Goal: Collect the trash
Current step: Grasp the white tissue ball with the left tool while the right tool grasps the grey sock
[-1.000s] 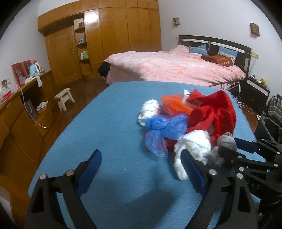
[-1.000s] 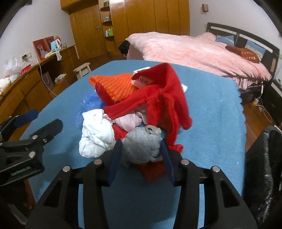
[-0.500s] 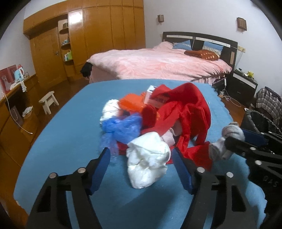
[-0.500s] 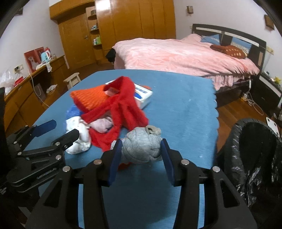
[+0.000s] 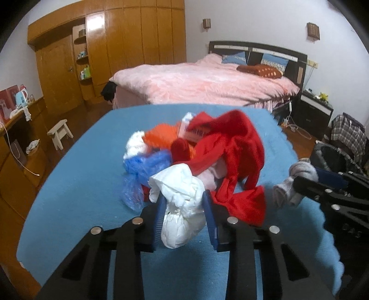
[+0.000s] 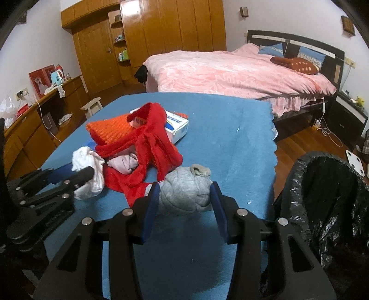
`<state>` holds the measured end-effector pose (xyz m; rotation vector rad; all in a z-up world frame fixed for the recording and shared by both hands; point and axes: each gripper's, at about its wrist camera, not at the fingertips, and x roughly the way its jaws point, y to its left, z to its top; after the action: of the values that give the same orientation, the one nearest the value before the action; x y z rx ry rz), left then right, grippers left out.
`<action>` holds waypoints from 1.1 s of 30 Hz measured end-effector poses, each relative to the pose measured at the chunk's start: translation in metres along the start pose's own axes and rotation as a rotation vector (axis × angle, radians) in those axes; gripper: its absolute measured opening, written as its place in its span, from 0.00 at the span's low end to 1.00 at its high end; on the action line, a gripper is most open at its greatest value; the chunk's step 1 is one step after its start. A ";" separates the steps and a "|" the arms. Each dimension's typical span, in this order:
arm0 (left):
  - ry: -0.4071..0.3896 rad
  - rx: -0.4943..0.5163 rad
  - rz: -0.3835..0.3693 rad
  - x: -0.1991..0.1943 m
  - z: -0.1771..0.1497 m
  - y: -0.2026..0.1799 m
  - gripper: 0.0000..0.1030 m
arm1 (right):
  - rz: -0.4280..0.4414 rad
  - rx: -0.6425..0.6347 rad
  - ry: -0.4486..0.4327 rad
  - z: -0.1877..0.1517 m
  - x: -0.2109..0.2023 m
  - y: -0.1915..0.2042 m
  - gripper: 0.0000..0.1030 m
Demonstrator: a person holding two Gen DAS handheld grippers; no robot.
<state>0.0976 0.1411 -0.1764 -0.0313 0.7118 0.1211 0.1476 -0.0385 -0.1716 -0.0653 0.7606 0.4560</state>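
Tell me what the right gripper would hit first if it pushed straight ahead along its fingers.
The right gripper, shut on the grey balled sock, points down at the blue tablecloth. The sock would probably press into bare cloth first, just right of the red garment; depth is uncertain.

Pink-covered bed [image 5: 207, 85], wooden wardrobe [image 5: 129, 43], white walls [image 5: 253, 20]
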 end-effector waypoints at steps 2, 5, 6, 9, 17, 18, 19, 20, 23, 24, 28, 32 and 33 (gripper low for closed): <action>-0.025 0.003 -0.010 -0.014 0.004 -0.002 0.31 | 0.001 0.001 -0.013 0.002 -0.007 0.000 0.42; -0.054 0.017 -0.017 -0.031 0.011 -0.007 0.31 | 0.002 0.008 -0.035 0.006 -0.018 -0.002 0.42; -0.059 0.019 -0.019 -0.034 0.014 -0.010 0.31 | 0.001 0.011 -0.044 0.008 -0.023 -0.004 0.42; -0.081 0.026 -0.040 -0.046 0.021 -0.018 0.31 | 0.000 0.019 -0.067 0.011 -0.036 -0.009 0.42; -0.113 0.073 -0.115 -0.059 0.036 -0.058 0.31 | -0.051 0.058 -0.118 0.012 -0.072 -0.036 0.43; -0.115 0.079 -0.126 -0.060 0.037 -0.064 0.31 | -0.062 0.068 -0.121 0.011 -0.076 -0.043 0.43; -0.116 0.083 -0.133 -0.059 0.038 -0.068 0.31 | -0.071 0.077 -0.123 0.011 -0.079 -0.050 0.43; -0.117 0.089 -0.147 -0.058 0.039 -0.074 0.31 | -0.081 0.087 -0.124 0.009 -0.083 -0.056 0.43; -0.121 0.114 -0.180 -0.057 0.041 -0.094 0.31 | -0.119 0.117 -0.130 0.002 -0.094 -0.075 0.43; -0.122 0.122 -0.191 -0.056 0.043 -0.101 0.31 | -0.133 0.126 -0.133 0.000 -0.097 -0.081 0.43; -0.121 0.156 -0.240 -0.050 0.048 -0.132 0.31 | -0.192 0.171 -0.145 -0.009 -0.111 -0.109 0.43; -0.111 0.179 -0.285 -0.043 0.049 -0.159 0.31 | -0.253 0.216 -0.150 -0.019 -0.121 -0.140 0.43; -0.110 0.188 -0.298 -0.042 0.050 -0.167 0.31 | -0.266 0.226 -0.150 -0.022 -0.122 -0.146 0.43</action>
<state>0.1189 -0.0258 -0.1138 0.0492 0.5992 -0.2282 0.1179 -0.2207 -0.1200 0.0773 0.6410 0.1186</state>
